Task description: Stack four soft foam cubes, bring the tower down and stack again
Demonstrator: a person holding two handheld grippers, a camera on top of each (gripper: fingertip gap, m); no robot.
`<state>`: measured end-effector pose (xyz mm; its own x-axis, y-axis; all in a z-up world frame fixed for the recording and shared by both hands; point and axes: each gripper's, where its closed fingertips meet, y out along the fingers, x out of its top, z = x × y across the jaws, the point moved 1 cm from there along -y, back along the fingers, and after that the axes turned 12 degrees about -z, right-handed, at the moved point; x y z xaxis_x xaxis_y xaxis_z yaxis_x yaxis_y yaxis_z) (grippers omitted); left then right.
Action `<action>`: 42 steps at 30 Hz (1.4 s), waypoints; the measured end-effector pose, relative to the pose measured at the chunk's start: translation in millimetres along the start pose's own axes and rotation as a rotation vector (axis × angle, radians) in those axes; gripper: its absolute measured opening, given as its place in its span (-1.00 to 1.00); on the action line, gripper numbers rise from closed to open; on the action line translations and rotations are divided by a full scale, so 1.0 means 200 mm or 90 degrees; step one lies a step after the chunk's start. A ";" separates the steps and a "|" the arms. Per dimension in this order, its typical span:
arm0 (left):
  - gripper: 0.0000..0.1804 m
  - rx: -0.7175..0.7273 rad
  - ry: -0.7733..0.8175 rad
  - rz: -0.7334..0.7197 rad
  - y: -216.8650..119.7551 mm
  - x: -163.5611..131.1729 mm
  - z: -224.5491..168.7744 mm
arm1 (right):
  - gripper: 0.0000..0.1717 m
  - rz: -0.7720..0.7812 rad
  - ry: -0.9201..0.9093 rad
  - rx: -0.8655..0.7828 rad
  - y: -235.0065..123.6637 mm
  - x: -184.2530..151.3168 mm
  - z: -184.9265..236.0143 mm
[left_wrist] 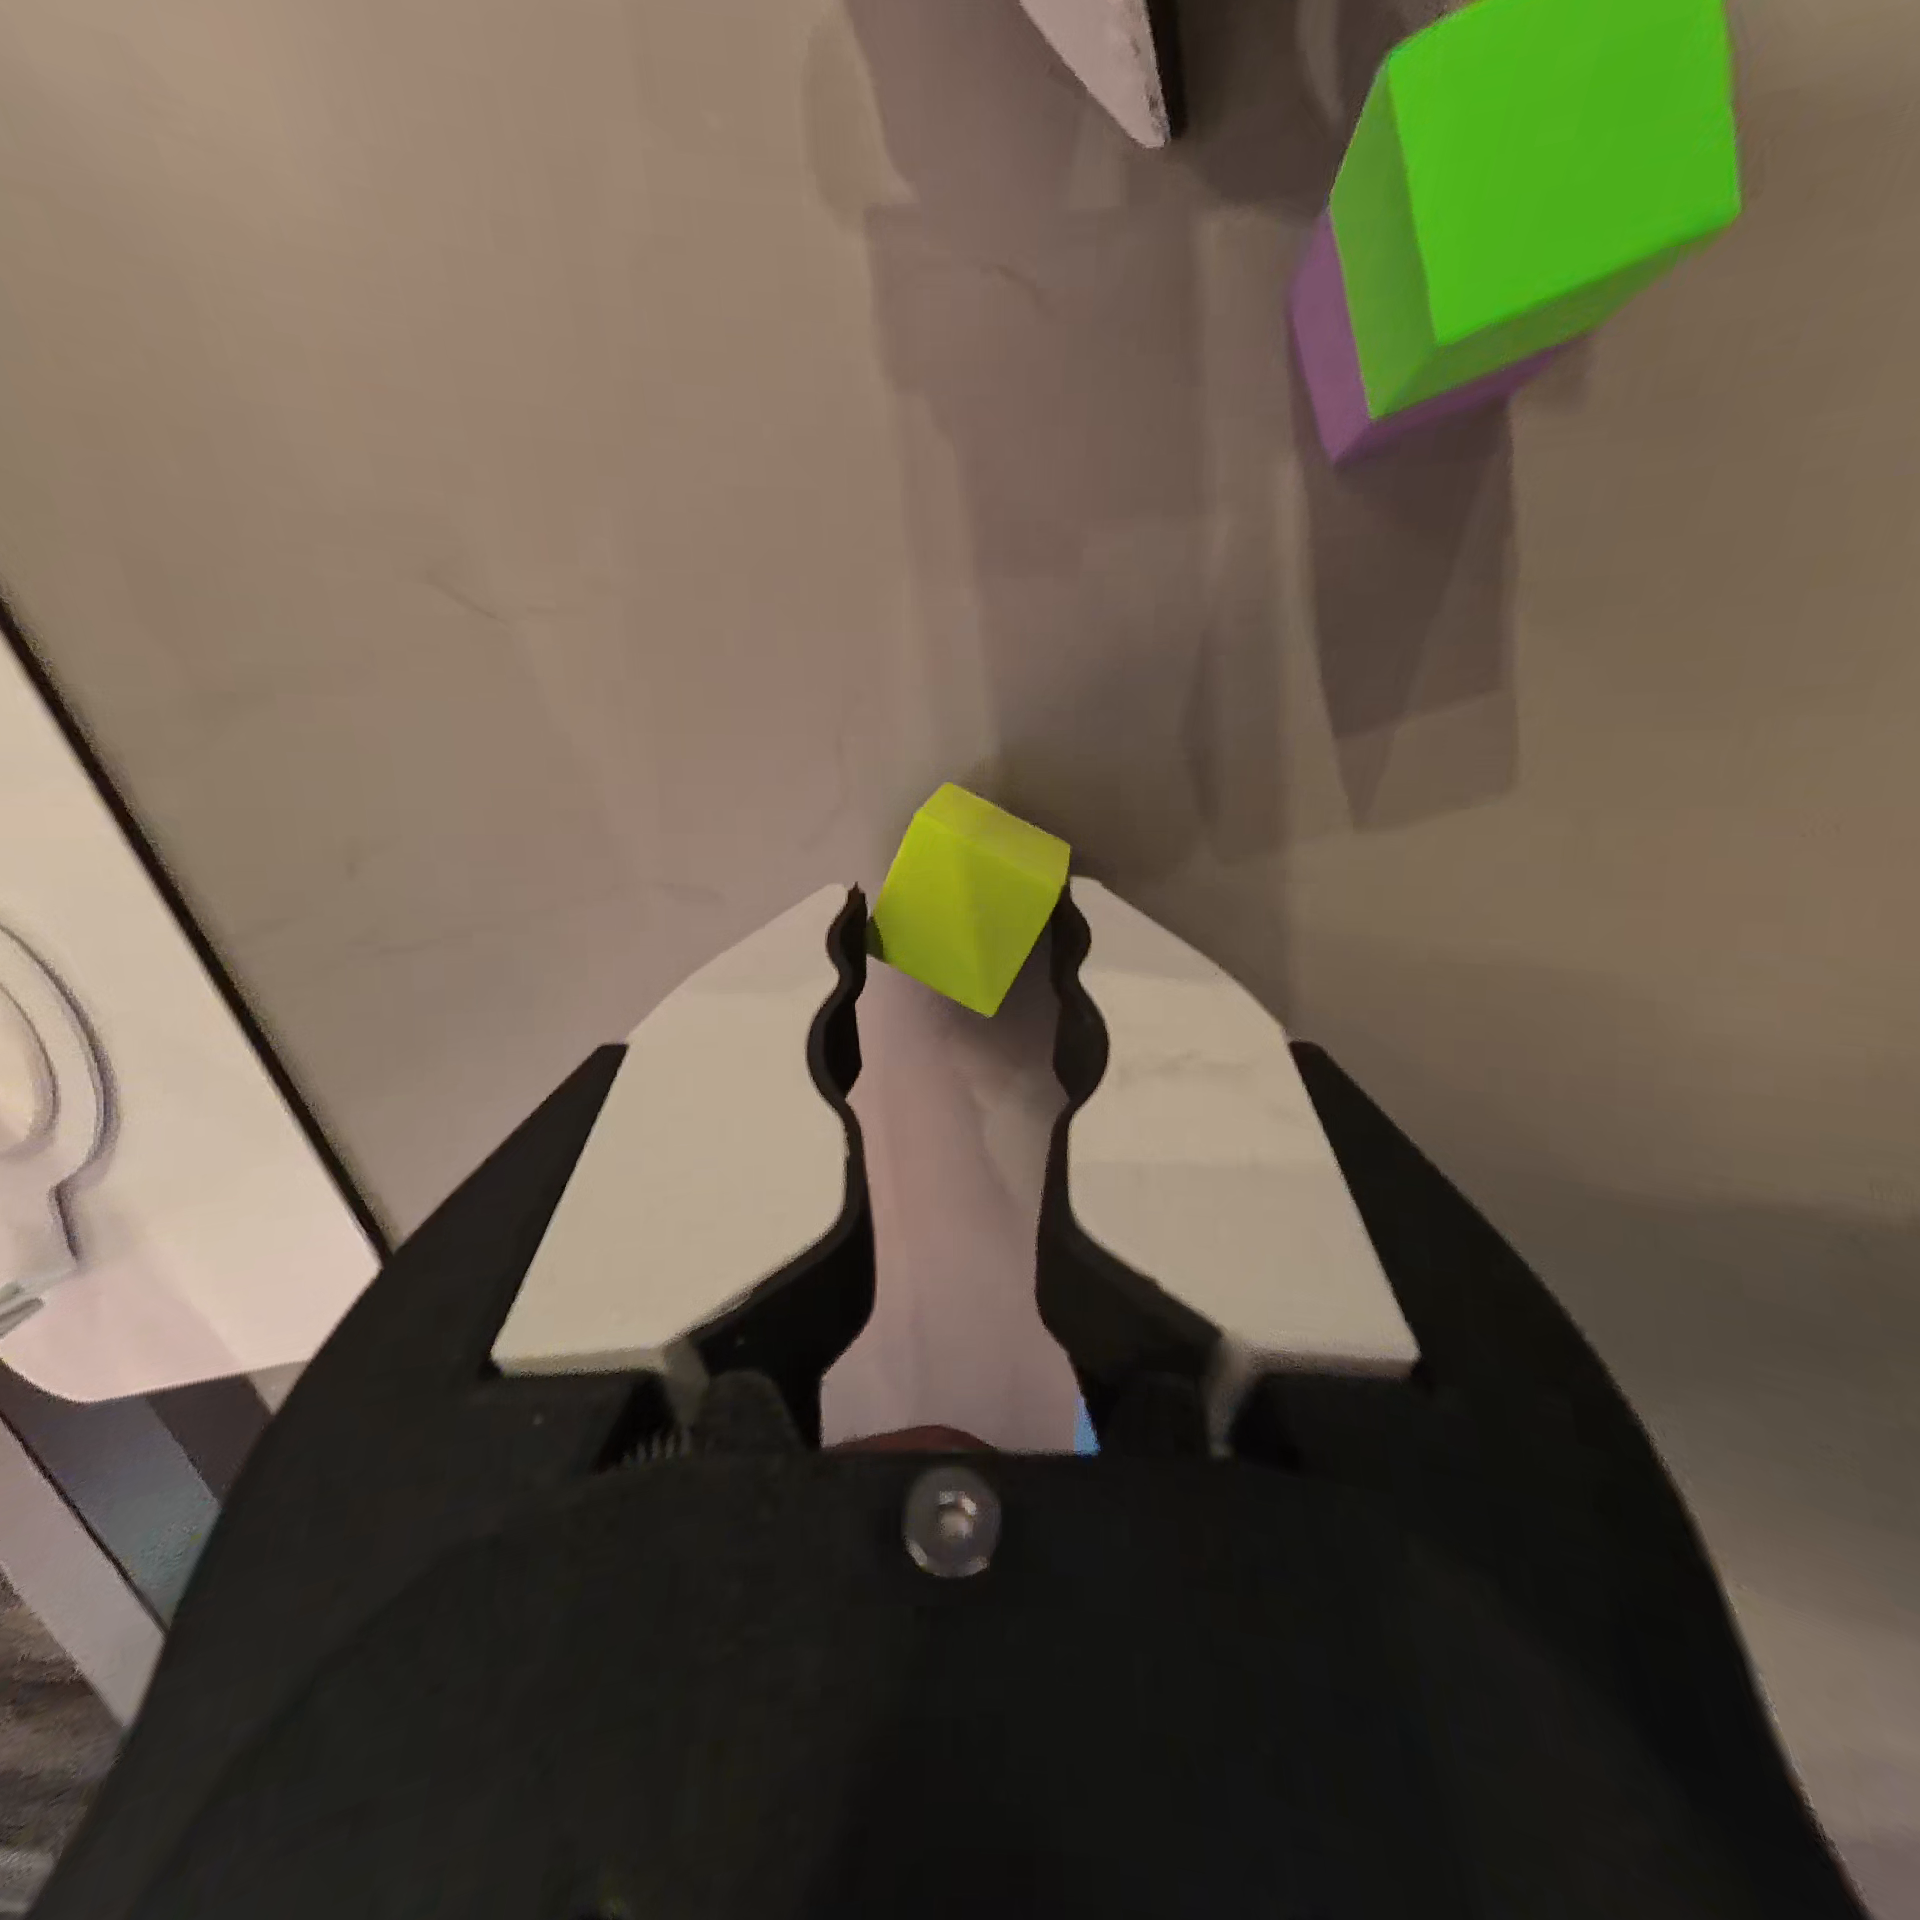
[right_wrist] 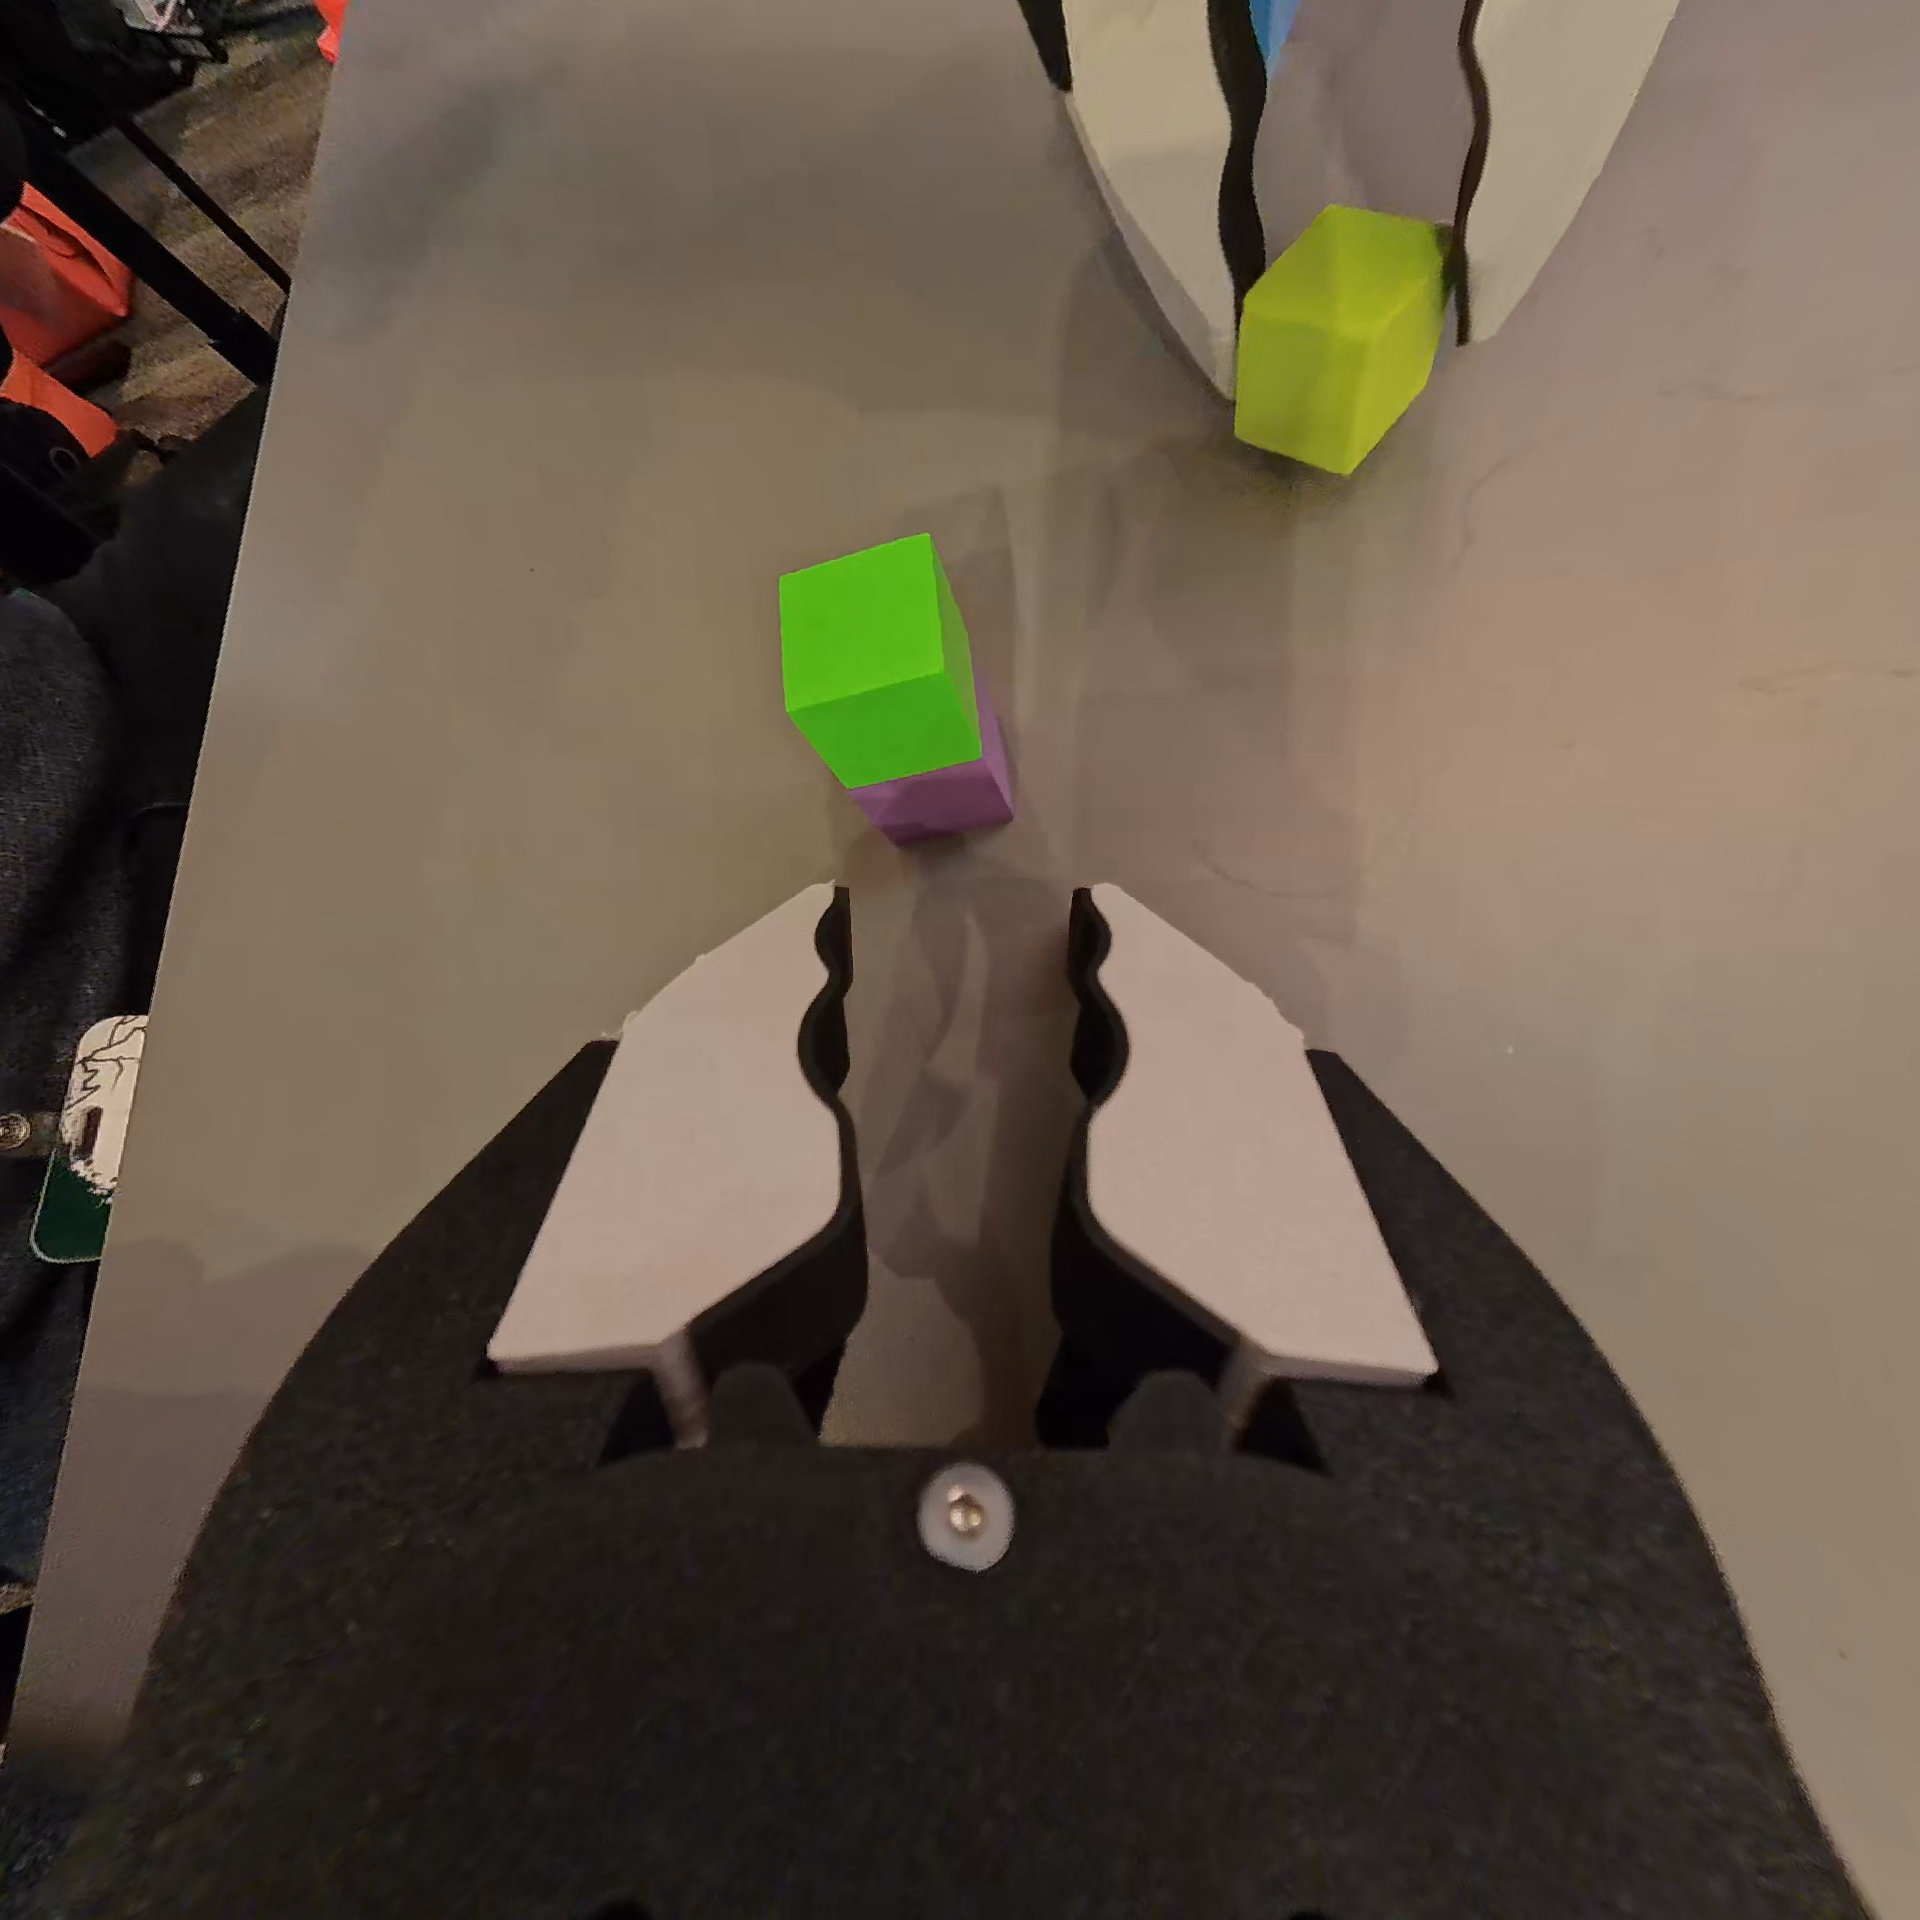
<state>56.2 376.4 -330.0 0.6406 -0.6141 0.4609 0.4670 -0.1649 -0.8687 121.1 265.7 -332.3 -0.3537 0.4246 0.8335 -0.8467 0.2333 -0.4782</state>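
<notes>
The left hand-held gripper [left_wrist: 961,920] is closing narrow on the yellow cube [left_wrist: 971,904], which is sitting skewed between the fingers, a corner pointing down toward the desk [left_wrist: 520,520]; the right pad is touching the cube's upper corner and the left pad is meeting its lower left edge, so the grip is looking diagonal rather than flat on two faces; in my judgement that is the main risk, since soft foam caught corner to corner may be twisting or popping out on the lift, and a cube carried crooked would be landing tilted on the stack. Whether the cube is resting on the desk or already clear of it is hard to say.

Further right, the green cube [right_wrist: 873,655] is sitting on the purple cube [right_wrist: 940,805], slightly offset, so a careless placement could be tipping this two-high tower; the right hand-held gripper [right_wrist: 961,904] is standing wide and bare just short of it, near enough that a stray nudge could be knocking it over.

A fourth cube is not clearly showing; only a blue sliver [right_wrist: 1273,31] is peeking behind the left fingers at the top edge.
</notes>
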 end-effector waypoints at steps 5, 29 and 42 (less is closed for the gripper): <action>-0.63 0.052 -0.079 -0.070 -0.06 0.10 -0.02 | -0.54 0.000 0.002 0.001 0.00 0.00 0.00; -0.63 0.215 -0.465 -0.579 -0.12 0.53 -0.23 | -0.57 0.001 -0.001 -0.004 0.00 0.00 0.00; -0.63 0.203 -0.458 -0.543 -0.03 0.53 -0.24 | -0.57 0.001 0.001 -0.002 0.00 0.00 0.00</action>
<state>91.8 275.0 -284.0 0.1941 0.2001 0.9604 0.9809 -0.0495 -0.1879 120.8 265.9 -332.5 -0.3540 0.4259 0.8327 -0.8449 0.2363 -0.4800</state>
